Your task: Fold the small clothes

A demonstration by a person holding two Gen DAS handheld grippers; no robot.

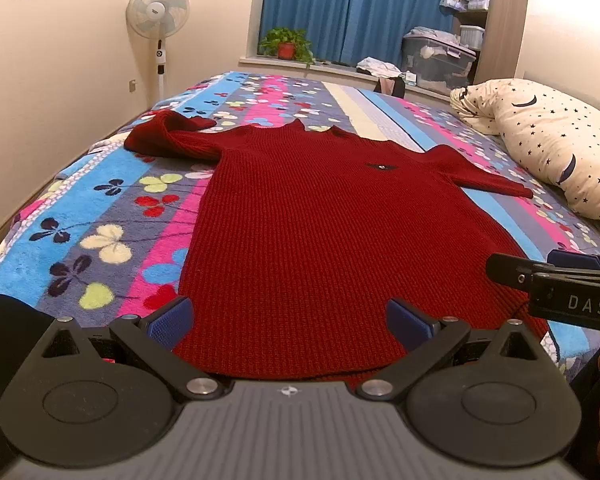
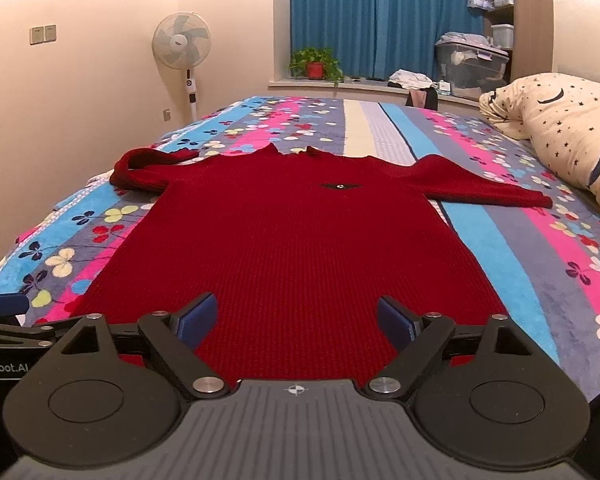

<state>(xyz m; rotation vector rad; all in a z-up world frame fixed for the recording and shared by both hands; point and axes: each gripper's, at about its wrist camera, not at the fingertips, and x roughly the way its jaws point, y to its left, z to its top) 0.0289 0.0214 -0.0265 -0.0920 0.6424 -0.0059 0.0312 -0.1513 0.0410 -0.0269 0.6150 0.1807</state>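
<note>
A dark red knitted sweater point(image 1: 300, 232) point(image 2: 296, 240) lies flat and face up on the bed, collar far, hem near me. Its left sleeve point(image 1: 168, 136) is bunched and folded back; its right sleeve point(image 1: 480, 172) stretches out toward the pillow. My left gripper point(image 1: 290, 320) hovers open over the hem near its left corner, nothing between its blue pads. My right gripper point(image 2: 296, 320) stands open over the hem further right, also holding nothing. The right gripper's black body point(image 1: 552, 284) shows at the right edge of the left wrist view.
The bed carries a striped floral blanket point(image 1: 112, 208). A star-printed pillow point(image 1: 560, 152) lies at the right. A standing fan point(image 1: 159, 16), a potted plant point(image 1: 286, 46) on the windowsill, blue curtains and a storage bin point(image 1: 440, 60) stand beyond the bed.
</note>
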